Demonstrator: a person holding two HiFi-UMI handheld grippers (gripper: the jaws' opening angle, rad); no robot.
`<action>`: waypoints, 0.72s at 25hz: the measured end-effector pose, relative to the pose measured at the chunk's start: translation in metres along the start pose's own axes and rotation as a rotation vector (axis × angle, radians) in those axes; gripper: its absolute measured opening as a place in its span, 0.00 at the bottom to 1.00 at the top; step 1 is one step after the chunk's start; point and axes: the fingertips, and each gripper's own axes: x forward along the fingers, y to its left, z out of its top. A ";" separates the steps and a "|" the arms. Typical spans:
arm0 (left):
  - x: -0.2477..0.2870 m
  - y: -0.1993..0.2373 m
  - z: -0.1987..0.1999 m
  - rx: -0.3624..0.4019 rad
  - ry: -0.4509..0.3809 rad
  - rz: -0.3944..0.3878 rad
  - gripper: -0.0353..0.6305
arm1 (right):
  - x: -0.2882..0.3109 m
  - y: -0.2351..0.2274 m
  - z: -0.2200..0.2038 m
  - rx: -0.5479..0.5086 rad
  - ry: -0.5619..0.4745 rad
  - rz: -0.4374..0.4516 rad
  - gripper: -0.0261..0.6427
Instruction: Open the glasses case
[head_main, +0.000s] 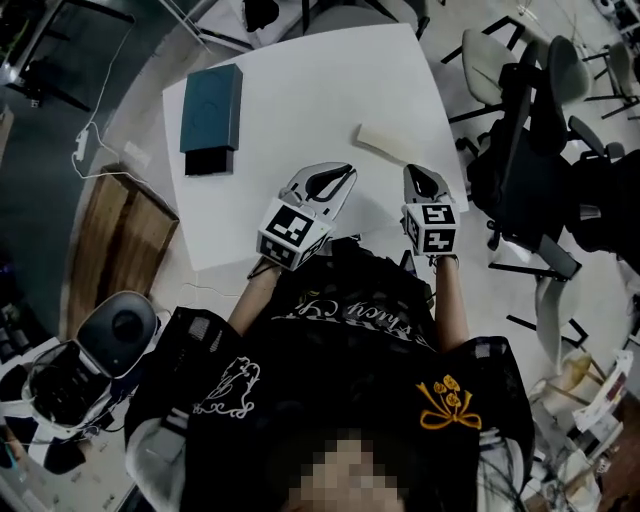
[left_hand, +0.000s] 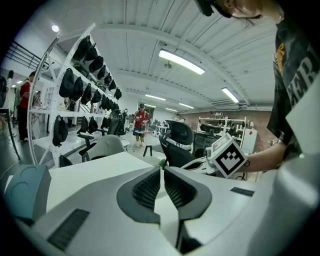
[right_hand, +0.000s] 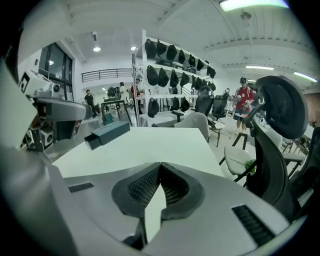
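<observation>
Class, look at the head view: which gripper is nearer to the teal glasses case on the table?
Left. The left gripper is to the right of the glasses case, apart from it; the right gripper is farther right, beyond the left one.

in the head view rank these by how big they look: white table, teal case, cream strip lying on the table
1. white table
2. teal case
3. cream strip
All three sit at table level, so nearness hardly skews this.
</observation>
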 end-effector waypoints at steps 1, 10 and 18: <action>0.003 0.001 0.000 -0.001 0.002 0.007 0.11 | 0.006 -0.004 -0.002 -0.013 0.015 0.007 0.06; 0.030 0.000 0.004 0.006 0.019 0.028 0.11 | 0.047 -0.029 -0.026 -0.179 0.119 0.059 0.14; 0.045 0.002 0.006 0.002 0.033 0.036 0.11 | 0.077 -0.038 -0.046 -0.524 0.236 0.113 0.28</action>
